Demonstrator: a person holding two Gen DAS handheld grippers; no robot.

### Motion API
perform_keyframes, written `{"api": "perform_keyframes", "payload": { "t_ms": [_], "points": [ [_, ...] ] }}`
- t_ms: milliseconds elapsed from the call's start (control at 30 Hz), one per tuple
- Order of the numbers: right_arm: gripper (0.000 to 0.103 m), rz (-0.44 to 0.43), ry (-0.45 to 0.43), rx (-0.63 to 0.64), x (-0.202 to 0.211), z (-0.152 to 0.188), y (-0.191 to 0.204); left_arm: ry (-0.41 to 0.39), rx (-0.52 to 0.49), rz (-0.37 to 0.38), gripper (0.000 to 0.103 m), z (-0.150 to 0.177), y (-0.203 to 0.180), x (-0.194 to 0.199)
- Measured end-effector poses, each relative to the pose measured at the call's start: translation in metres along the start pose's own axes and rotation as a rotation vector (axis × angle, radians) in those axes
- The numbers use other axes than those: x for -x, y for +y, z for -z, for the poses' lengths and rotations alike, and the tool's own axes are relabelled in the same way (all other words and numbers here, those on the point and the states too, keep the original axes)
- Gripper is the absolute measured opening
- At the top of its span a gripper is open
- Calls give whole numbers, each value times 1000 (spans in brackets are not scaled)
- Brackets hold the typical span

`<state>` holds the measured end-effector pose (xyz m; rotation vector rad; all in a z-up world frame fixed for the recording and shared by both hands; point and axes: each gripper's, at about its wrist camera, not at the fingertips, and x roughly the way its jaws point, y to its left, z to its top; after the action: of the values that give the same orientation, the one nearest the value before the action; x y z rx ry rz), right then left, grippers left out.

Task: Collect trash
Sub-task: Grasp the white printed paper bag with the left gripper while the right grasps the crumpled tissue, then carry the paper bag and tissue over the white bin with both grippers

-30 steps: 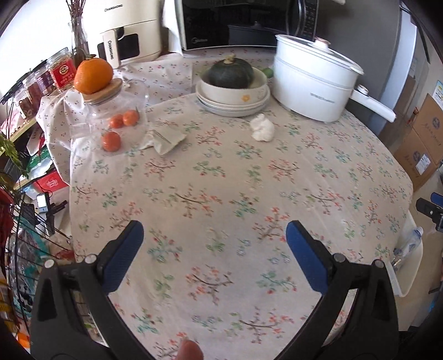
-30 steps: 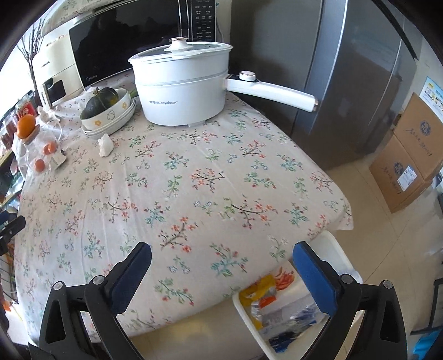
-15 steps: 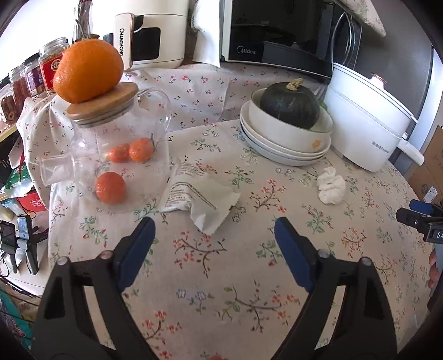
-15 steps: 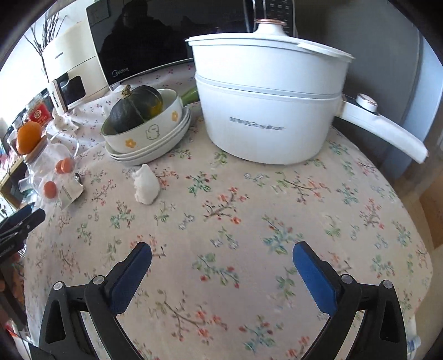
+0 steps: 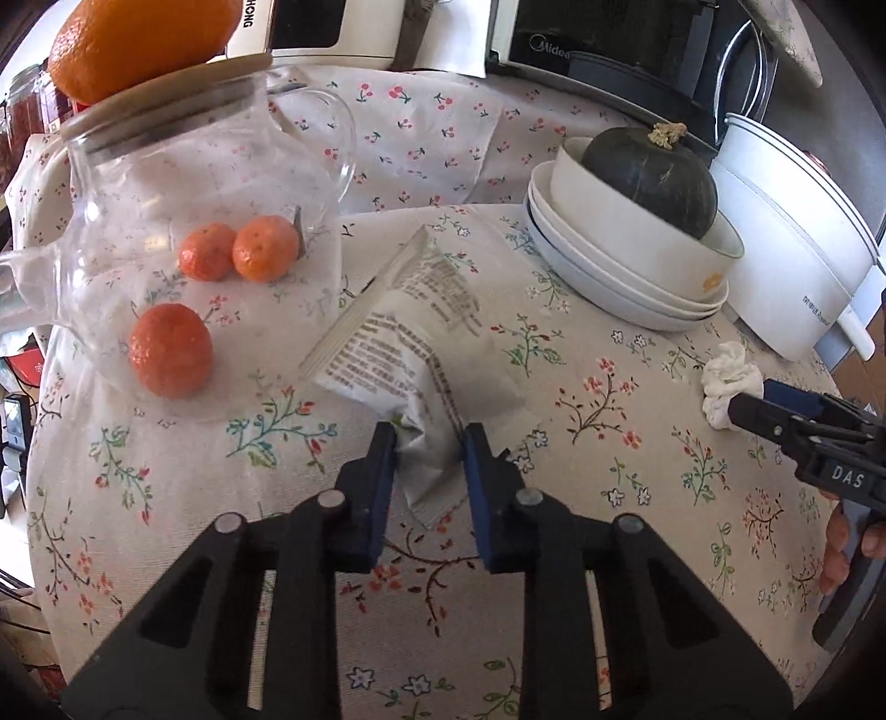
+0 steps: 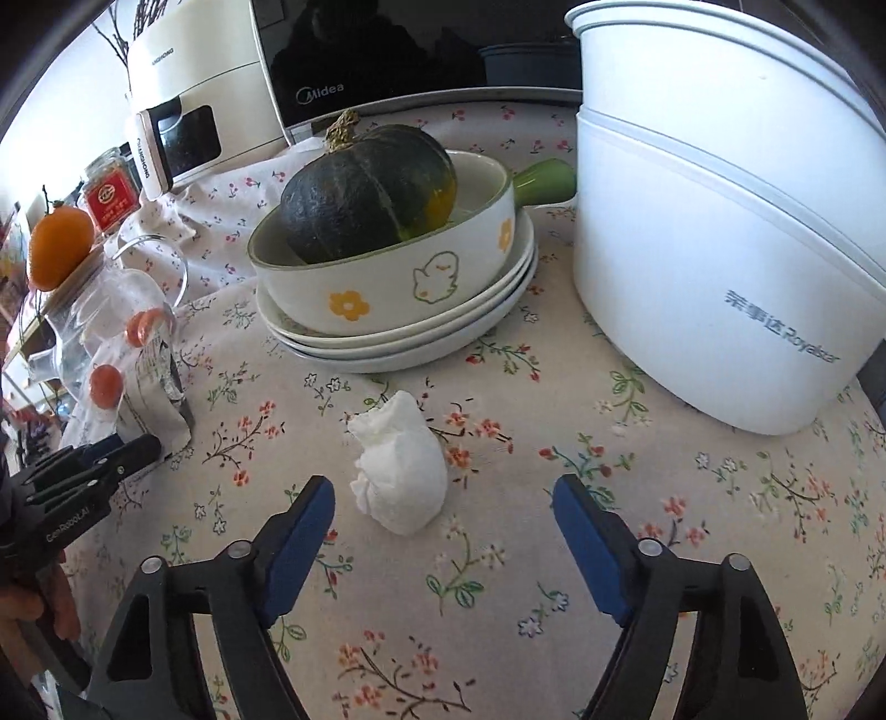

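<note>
Surface (image 5: 609, 554): round, under a floral cloth; carries every item listed.

Pot (image 6: 720, 249): white, lidded, at 2 o'clock in the right wrist view, beside the plates.

Microwave (image 6: 387, 55): dark, at 12 o'clock, at the back.

Plates (image 6: 398, 343): white stack bearing a bowl (image 6: 387, 282) with a green handle; a dark squash (image 6: 365, 194) sits in the bowl.

Jar (image 5: 188, 221): clear glass, wooden lid, at 10 o'clock in the left wrist view. An orange (image 5: 138, 39) rests on the lid. Three small oranges show through the glass; whether inside or behind it cannot be told.

Left tongs (image 5: 429, 443): clamped on the near corner of the wrapper, blue pads pinching it from both sides.

Right tongs (image 6: 443, 504): apart, low over the cloth; the tissue lies between the pads, nearer the left one, touching neither.

Wrapper (image 5: 410, 343): white printed packet, crumpled, lying on the cloth just beside the jar, its far sealed edge raised. Position: centre of the left wrist view.

Tissue (image 6: 401, 465): white crumpled wad on the cloth, near the plates at 6 o'clock from them, well apart from the wrapper.
</note>
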<state>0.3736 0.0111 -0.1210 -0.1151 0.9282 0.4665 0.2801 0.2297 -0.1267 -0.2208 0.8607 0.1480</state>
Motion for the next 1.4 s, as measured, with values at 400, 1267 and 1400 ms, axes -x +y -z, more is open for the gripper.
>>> {"api": "perform_keyframes", "payload": {
  "t_ms": [400,1267,1400],
  "points": [
    [26,-29,9,33,28,15,7,3,-24,-15,16,6,-16,36],
    [26,70,-11,-38,246,142,-56,63,-128,155,16,100,-141,196],
    [26,97,0,-57,265,162,-71,83,-137,193,16,115,-162,204]
  ]
}}
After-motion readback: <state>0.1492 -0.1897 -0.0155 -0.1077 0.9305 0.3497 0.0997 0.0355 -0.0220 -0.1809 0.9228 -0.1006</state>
